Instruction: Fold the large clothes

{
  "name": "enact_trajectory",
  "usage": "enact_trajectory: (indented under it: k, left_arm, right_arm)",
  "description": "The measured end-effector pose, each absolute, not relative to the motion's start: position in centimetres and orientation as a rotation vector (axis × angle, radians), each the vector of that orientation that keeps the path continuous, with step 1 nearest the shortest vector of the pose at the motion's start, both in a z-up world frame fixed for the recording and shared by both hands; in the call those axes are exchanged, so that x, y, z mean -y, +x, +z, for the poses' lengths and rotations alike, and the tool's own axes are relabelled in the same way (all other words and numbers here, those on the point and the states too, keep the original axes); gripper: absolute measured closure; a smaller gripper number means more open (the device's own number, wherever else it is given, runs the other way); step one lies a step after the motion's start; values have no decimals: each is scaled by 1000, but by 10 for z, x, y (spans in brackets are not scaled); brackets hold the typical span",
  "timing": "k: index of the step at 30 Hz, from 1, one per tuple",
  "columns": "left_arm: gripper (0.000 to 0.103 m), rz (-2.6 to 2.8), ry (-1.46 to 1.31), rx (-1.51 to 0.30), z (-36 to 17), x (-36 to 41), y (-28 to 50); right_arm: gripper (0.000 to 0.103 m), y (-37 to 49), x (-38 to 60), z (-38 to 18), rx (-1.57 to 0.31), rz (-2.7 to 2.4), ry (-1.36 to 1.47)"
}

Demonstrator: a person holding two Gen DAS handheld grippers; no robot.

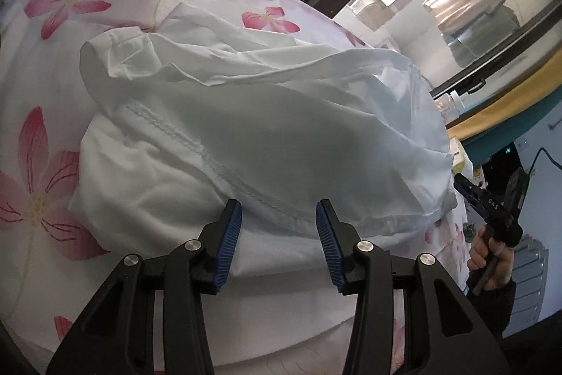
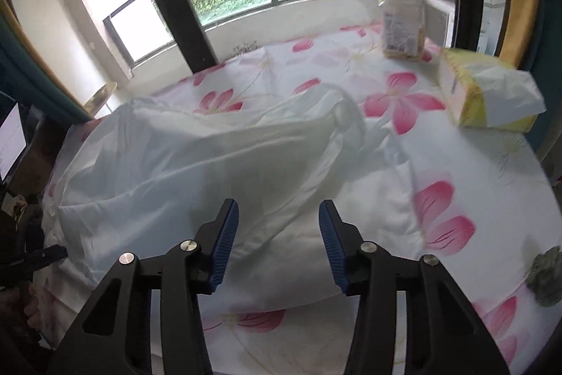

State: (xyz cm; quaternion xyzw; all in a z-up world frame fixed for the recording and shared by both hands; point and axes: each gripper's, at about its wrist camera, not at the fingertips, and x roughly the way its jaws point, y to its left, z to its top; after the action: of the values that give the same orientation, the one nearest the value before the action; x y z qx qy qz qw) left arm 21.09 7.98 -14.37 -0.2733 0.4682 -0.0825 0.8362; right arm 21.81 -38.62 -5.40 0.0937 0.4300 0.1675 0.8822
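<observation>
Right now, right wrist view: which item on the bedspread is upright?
The clear jar with white lid, far back; the yellow tissue pack lies flat.

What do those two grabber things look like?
Each one is black, with two angled arms joined by round silver bolts. The left gripper and the right gripper both have blue ribbed pads inside their fingers. The right one's handle shows pale lettering. The person's sleeve is dark.
</observation>
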Motion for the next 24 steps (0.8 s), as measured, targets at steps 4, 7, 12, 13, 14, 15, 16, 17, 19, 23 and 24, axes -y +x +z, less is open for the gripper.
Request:
enact_trajectory:
  k: [4,7,12,13,14,15,16,17,19,23,24]
  left_arm:
    - [89,-179,-575,-992,-148,-79,215]
    - [101,-181,-580,-980,-152,-78,217]
    - [102,-174,-542,-923,-138,-72,215]
    - [102,-173,-536,-911,-133,-71,214]
    - [102,-169,-527,-893,-127,-72,213]
    - [102,-168,-523,-884,-123,-72,213]
    - [102,-165,-519,-871,-118,-73,212]
    - [102,-162,-515,-854,-113,-74,211]
    - [102,-158,-516,-838,-107,-77,210]
    - [102,-153,-527,-822,-104,-82,212]
    - [102,-153,-532,-818,-104,-82,212]
  right_arm:
    - [64,218,382,-62,-909,376,224]
    - [67,219,383,-64,-909,377,239]
    - [72,220,382,-64,-906,378,238]
    - [73,221,381,-65,-910,373,236]
    - [73,223,381,-68,-919,359,231]
    - [73,224,381,-69,-924,347,229]
    - [73,225,382,-71,-929,332,225]
    - [73,226,384,-72,-932,312,227]
    - [73,228,390,-74,-938,289,246]
    - [73,234,390,-77,-943,307,265]
    - [73,235,388,-78,-941,315,260]
